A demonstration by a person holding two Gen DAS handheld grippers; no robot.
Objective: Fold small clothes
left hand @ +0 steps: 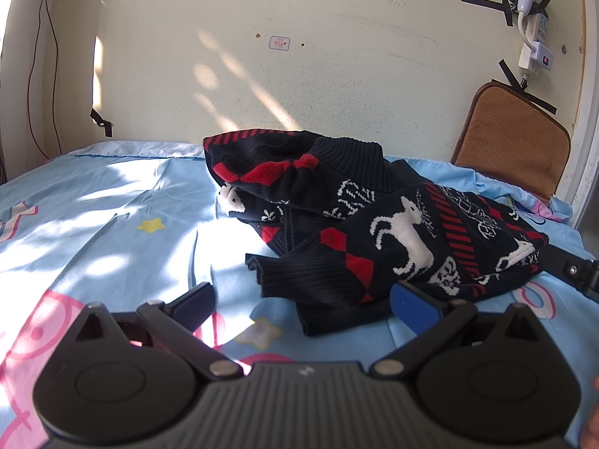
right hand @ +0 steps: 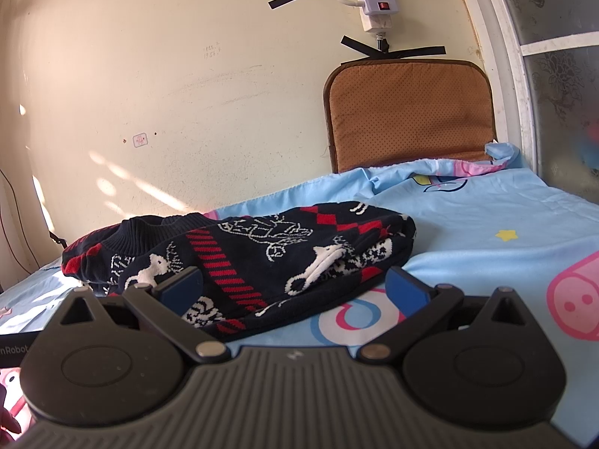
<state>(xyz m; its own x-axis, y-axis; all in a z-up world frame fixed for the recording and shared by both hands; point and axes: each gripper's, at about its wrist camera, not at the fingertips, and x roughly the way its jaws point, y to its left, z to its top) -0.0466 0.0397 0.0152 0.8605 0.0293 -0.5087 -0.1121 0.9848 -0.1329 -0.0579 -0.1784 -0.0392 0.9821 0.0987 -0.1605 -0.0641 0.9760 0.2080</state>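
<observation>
A small dark navy knit sweater [left hand: 374,220] with red diamonds and white reindeer lies crumpled on the light blue cartoon bedsheet [left hand: 112,224]. One sleeve cuff points toward the left gripper. My left gripper [left hand: 303,299] is open and empty, just short of the sleeve. In the right wrist view the sweater [right hand: 262,258] lies bunched in front of my right gripper [right hand: 295,286], which is open with its fingers on either side of the sweater's near hem, low over the sheet. The right gripper's arm shows at the right edge of the left wrist view [left hand: 576,271].
A cream wall [left hand: 299,56] runs behind the bed. A brown cushion [right hand: 408,112] leans against it at the right, under a taped power strip [right hand: 374,3]. A white window frame [right hand: 505,75] borders the right side. Cables [left hand: 48,56] hang at the left.
</observation>
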